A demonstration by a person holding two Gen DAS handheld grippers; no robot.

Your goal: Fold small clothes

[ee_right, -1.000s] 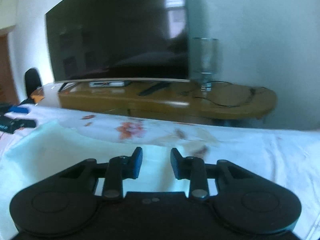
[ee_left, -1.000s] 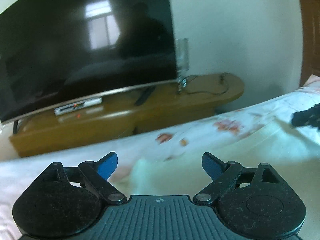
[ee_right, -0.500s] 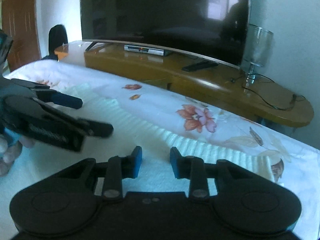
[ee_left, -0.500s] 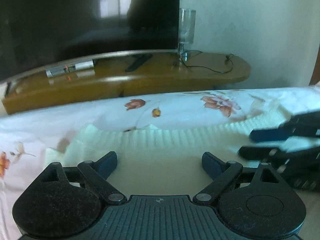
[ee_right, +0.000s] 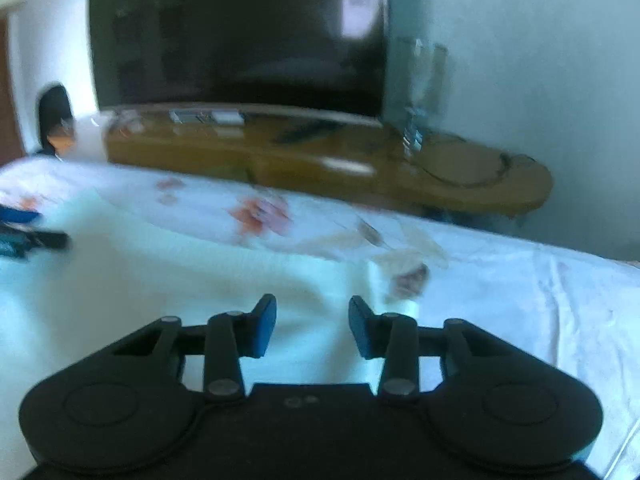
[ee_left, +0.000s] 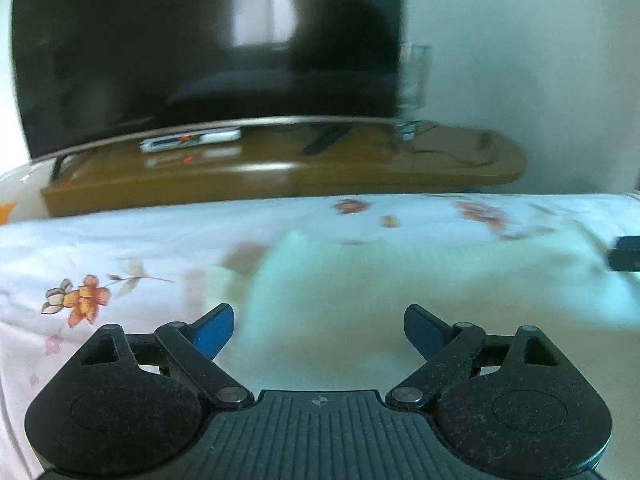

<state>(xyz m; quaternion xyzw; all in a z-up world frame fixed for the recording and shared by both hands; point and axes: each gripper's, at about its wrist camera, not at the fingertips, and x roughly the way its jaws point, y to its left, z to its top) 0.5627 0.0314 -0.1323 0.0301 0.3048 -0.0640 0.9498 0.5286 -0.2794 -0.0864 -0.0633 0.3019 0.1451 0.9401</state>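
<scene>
A pale knitted garment (ee_left: 400, 280) lies flat on the floral bedsheet (ee_left: 100, 240); it also shows in the right wrist view (ee_right: 180, 272). My left gripper (ee_left: 319, 330) is open and empty, low over the garment's left part. My right gripper (ee_right: 312, 326) is open and empty over the garment's right part, near its right edge. The right gripper's tips show at the right edge of the left wrist view (ee_left: 626, 254), and the left gripper's tips show at the left edge of the right wrist view (ee_right: 28, 236). Both views are blurred.
Beyond the bed's far edge stands a wooden TV bench (ee_left: 280, 176) with a large dark television (ee_left: 200, 48), a set-top box (ee_left: 192, 142), a remote (ee_left: 324, 142), a clear glass (ee_right: 418, 88) and cables. A white wall rises on the right.
Both grippers have drawn apart sideways, each now barely inside the other's view. Both cameras have tilted up slightly. The right jaws look a little wider.
</scene>
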